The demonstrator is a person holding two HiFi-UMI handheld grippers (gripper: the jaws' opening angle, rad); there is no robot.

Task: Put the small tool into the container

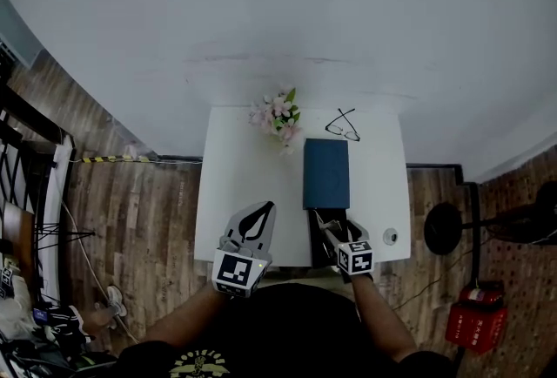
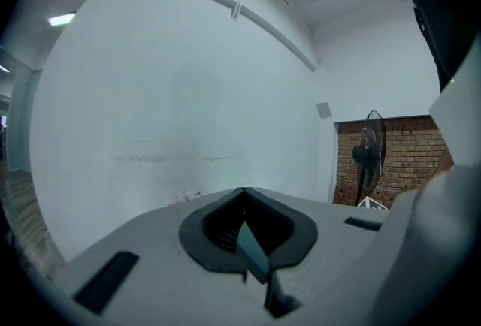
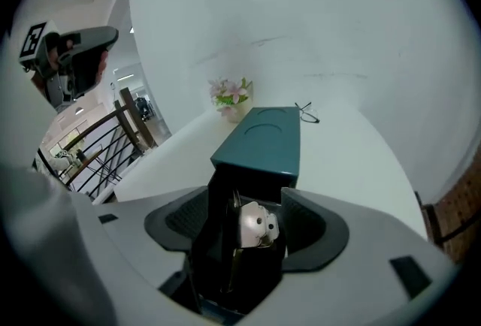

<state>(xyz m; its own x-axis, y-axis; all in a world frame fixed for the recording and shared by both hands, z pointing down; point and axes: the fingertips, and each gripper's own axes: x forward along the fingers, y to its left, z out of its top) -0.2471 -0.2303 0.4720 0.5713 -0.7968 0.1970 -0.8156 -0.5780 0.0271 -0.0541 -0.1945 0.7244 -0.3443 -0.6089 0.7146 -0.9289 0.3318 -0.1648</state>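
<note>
A teal box [image 1: 326, 173] lies on the white table [image 1: 235, 185], with its black drawer [image 1: 318, 237] pulled out toward the front edge. In the right gripper view a small silver metal tool [image 3: 255, 225] rests inside the black drawer [image 3: 225, 257], just in front of the teal box [image 3: 263, 138]. My right gripper [image 3: 248, 223] stands open, with one jaw on each side of the drawer and neither pad pressing on the tool. My right gripper [image 1: 335, 232] sits over the drawer. My left gripper [image 1: 258, 215] is shut and empty. It is raised over the table's front left, and its jaws [image 2: 242, 191] face the white wall.
A small bunch of pink flowers [image 1: 278, 117] and a pair of glasses [image 1: 344, 125] lie at the table's far edge. A small round white object [image 1: 390, 237] sits at the front right corner. A black fan [image 1: 448, 228] and a red object [image 1: 474, 324] stand on the wood floor to the right.
</note>
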